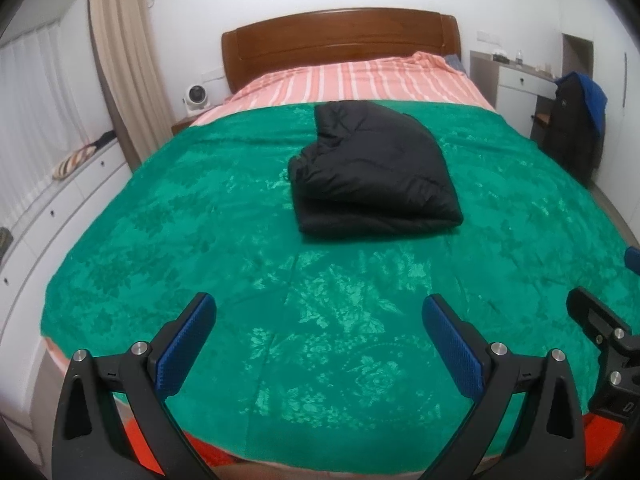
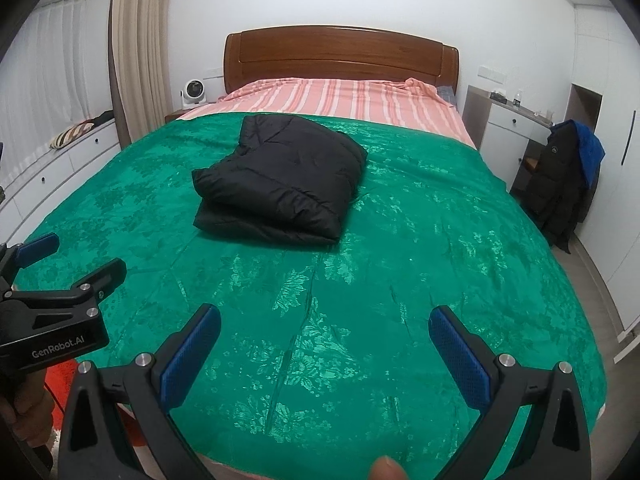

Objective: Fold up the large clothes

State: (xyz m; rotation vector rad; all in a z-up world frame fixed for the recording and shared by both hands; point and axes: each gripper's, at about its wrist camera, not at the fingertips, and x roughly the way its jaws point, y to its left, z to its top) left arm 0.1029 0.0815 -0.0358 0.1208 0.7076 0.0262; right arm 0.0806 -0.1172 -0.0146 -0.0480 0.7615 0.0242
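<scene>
A black padded jacket (image 1: pixel 372 172) lies folded in a compact bundle in the middle of the green bedspread (image 1: pixel 200 220). It also shows in the right wrist view (image 2: pixel 280 184), on the bedspread (image 2: pixel 440 240). My left gripper (image 1: pixel 320 312) is open and empty, held over the foot of the bed, well short of the jacket. My right gripper (image 2: pixel 325 320) is open and empty too, beside the left one and also short of the jacket. The left gripper shows at the left edge of the right wrist view (image 2: pixel 68 260).
A wooden headboard (image 1: pixel 340 36) and a pink striped sheet (image 1: pixel 352 80) are at the far end. White drawers (image 1: pixel 60 208) run along the left. A chair draped with dark and blue coats (image 2: pixel 564 176) stands by a white desk (image 2: pixel 508 120) on the right.
</scene>
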